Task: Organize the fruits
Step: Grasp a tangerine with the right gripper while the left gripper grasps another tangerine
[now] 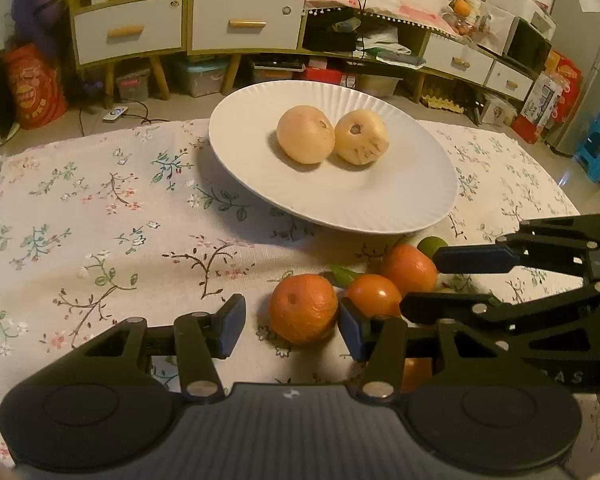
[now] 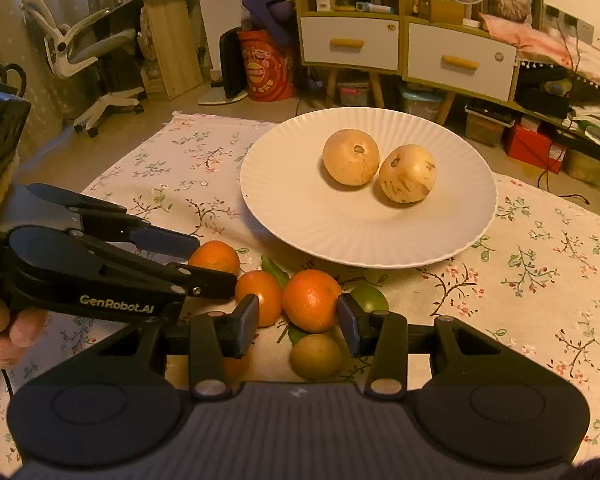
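Pale fruits (image 2: 351, 157), two, on one plate (image 2: 300, 220) — three oranges (image 2: 311, 300) beside; left hand-held gripper (image 1: 292, 328), right hand-held gripper (image 2: 298, 322) apart.

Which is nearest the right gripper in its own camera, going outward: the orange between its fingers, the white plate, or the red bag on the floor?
1. Orange, between the right gripper's fingers.
2. White plate, behind the fruit.
3. Red bag, far back on the floor.
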### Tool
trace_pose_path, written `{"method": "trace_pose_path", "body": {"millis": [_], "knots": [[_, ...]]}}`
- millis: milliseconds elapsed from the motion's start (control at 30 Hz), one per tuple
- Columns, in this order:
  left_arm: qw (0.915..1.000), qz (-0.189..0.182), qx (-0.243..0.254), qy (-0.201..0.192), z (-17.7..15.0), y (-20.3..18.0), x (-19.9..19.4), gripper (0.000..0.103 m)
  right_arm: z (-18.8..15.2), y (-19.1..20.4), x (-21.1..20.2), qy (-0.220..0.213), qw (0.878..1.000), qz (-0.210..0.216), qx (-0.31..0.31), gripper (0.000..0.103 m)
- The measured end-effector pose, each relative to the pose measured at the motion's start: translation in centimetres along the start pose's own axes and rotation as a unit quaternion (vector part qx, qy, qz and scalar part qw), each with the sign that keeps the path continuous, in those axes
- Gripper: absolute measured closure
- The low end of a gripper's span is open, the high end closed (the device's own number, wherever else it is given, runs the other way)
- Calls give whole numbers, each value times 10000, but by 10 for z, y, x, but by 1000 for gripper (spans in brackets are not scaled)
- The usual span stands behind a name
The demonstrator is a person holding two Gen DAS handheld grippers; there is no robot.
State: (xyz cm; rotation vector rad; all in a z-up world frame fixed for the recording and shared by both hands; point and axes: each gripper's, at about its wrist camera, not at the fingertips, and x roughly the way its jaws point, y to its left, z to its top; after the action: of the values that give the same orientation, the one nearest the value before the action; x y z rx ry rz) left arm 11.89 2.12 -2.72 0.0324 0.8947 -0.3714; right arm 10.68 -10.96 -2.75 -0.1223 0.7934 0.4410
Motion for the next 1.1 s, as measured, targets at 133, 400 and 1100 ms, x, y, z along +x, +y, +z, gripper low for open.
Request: {"method": "trace_pose_path", "body": {"millis": [133,400,1100], "knots": [[10000,14,-1,-17,0,-1,2,71,1,0,0,5,10000,-29,23,62],[9999,104,40,26,1,-2,-2,78,3,2,2,37,9999,-93,13,62],[9999,99,39,85,3,-4,-8,79,12,10,11,218,9985,-446,-228,75]]}}
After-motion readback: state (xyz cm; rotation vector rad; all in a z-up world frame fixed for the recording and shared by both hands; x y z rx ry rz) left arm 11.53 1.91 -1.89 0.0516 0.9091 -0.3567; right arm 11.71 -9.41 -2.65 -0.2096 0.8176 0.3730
